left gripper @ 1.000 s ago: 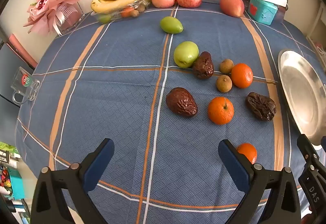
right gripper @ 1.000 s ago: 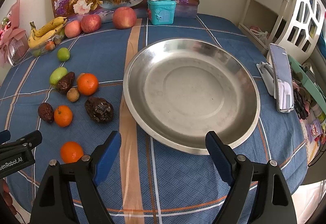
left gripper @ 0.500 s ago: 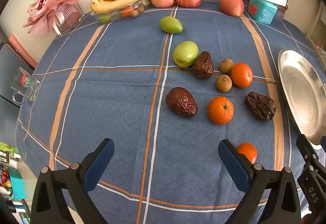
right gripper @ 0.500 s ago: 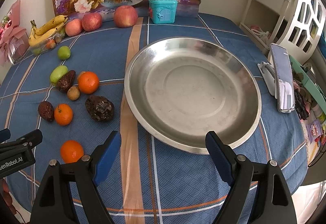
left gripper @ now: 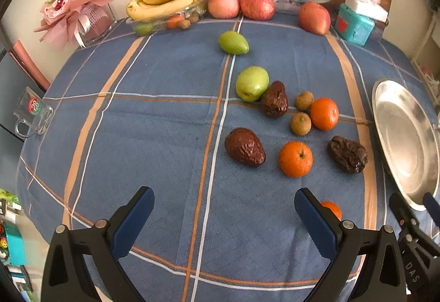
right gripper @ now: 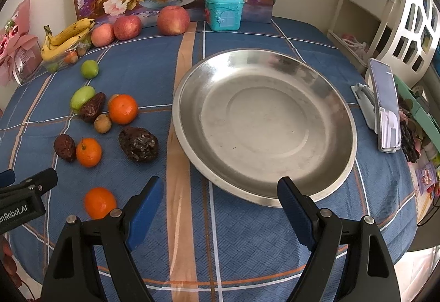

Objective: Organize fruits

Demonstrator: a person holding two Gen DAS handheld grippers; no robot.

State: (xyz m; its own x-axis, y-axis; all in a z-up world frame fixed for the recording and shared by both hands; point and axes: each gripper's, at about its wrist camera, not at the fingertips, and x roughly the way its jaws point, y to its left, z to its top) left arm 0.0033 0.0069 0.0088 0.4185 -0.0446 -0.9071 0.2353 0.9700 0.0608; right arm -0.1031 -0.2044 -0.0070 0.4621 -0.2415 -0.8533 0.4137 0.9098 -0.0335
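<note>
1. On the blue checked tablecloth (left gripper: pixel 154 120), the loose fruits lay in a group between the middle of the table and the steel plate (right gripper: pixel 338 98), which stood at the right side with nothing in it.
2. Nearest to the plate was a dark wrinkled date (right gripper: pixel 138 144), just beside its left rim but not touching it.
3. Further left lay an orange (left gripper: pixel 295 158) and a second date (left gripper: pixel 244 147), and behind them a far orange (left gripper: pixel 324 113), two small brown longans (left gripper: pixel 300 123), a third date (left gripper: pixel 275 98) touching a green apple (left gripper: pixel 252 83), and a smaller green fruit (left gripper: pixel 233 42) alone, well apart.
4. One near orange (right gripper: pixel 99 202) lay close in front of the grippers, partly hidden in the left wrist view behind a finger.
5. The left gripper (left gripper: pixel 224 212) hovered low over bare cloth with its jaws spread wide and nothing between them.
6. The right gripper (right gripper: pixel 220 197) was also spread wide and held nothing, and it pointed at the near rim of the plate.
7. No fruit was in the plate, so I judge the task was at its very beginning.
8. The risks I see: the round oranges and longans could roll away if a finger pushed them from the side; the date beside the apple could be caught together with it; and the two grippers were near each other, so they could collide over the near orange.
</note>
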